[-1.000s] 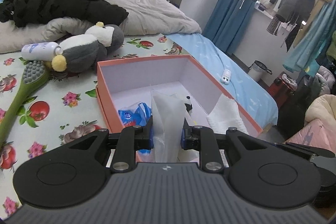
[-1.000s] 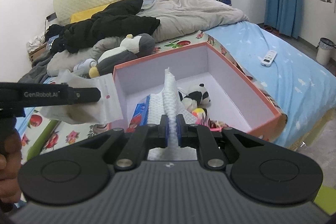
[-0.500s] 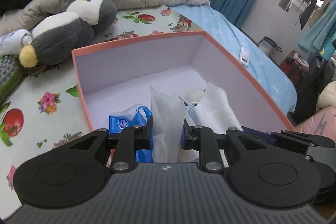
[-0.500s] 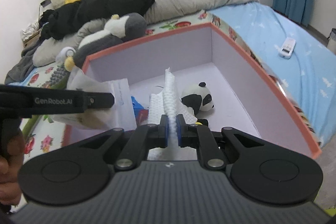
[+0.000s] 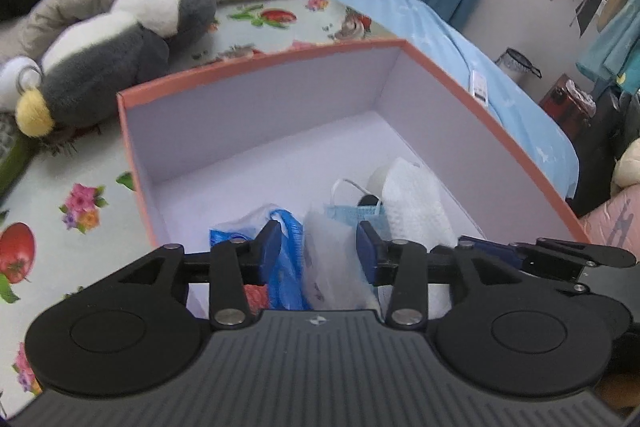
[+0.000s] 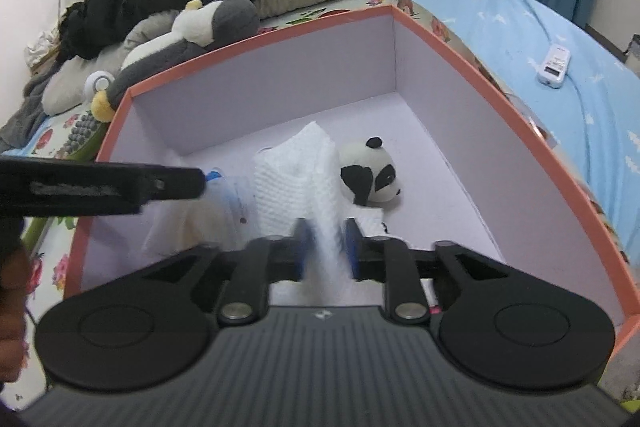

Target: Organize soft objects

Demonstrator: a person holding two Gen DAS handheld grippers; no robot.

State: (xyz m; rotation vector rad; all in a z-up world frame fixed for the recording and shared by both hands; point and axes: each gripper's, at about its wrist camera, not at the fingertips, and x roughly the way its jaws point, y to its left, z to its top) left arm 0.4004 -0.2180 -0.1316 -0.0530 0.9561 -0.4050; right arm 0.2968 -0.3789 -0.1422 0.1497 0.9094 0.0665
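Both grippers sit over the near end of the box, angled down into it, which fits a drop-off, not a pick. Left gripper: jaws opening, pads clear of the clear bag that stands between them; bag base seems to rest on the box contents, beside a blue pack and a face mask. Right gripper: jaws opening too, white cloth between them, pads no longer pressing; cloth slumps upright on the box floor, touching or just beside the panda. Judgement: both items were carried low so they'd settle w/o spilling over the rim. Penguin plush lies outside on the bed, just behind the box, not yet packed. Risk: cloth may snag a pad on withdrawal.
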